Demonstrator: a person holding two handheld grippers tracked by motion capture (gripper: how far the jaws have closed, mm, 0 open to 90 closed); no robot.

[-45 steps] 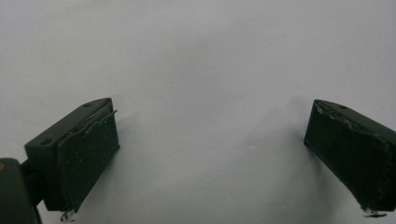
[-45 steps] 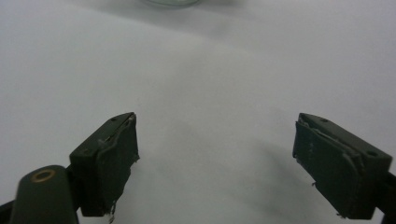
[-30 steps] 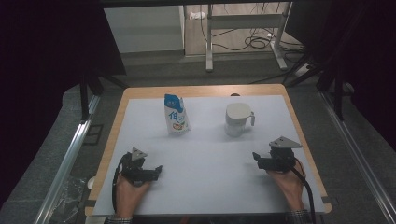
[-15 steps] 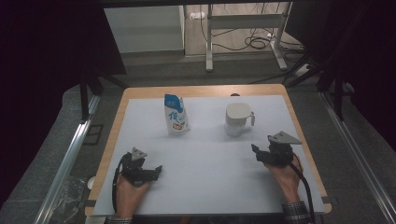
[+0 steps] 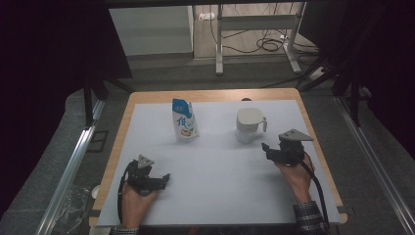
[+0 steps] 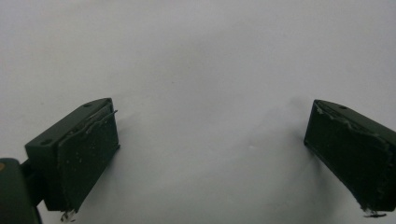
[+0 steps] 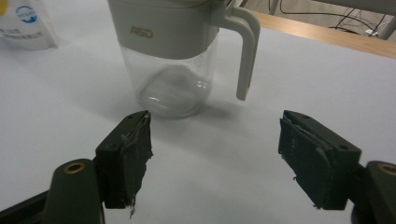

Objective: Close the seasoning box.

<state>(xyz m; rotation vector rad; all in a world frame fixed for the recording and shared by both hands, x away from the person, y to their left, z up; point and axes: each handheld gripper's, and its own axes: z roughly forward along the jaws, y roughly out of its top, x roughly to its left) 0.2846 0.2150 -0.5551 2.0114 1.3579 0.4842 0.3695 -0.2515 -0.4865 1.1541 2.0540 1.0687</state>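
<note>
jug (image 7: 170, 56) stands upright on counter (image 5: 220, 196), just ahead of right gripper (image 7: 215, 154) | fingers apart, have just been closing slightly, nothing between; left gripper (image 6: 210, 154) fingers apart, empty | likely light, rigid, clear wall slippery and breakable; take by handle (image 7: 246, 51)

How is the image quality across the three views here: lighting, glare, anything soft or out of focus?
High view: white table cover evenly lit, dark surroundings, slightly soft overall. Right gripper view: clear jug sharp, small glints on its glass, soft shadow beneath; right gripper open. Left gripper view: left gripper dark and a little blurred over the plain white cover.
</note>
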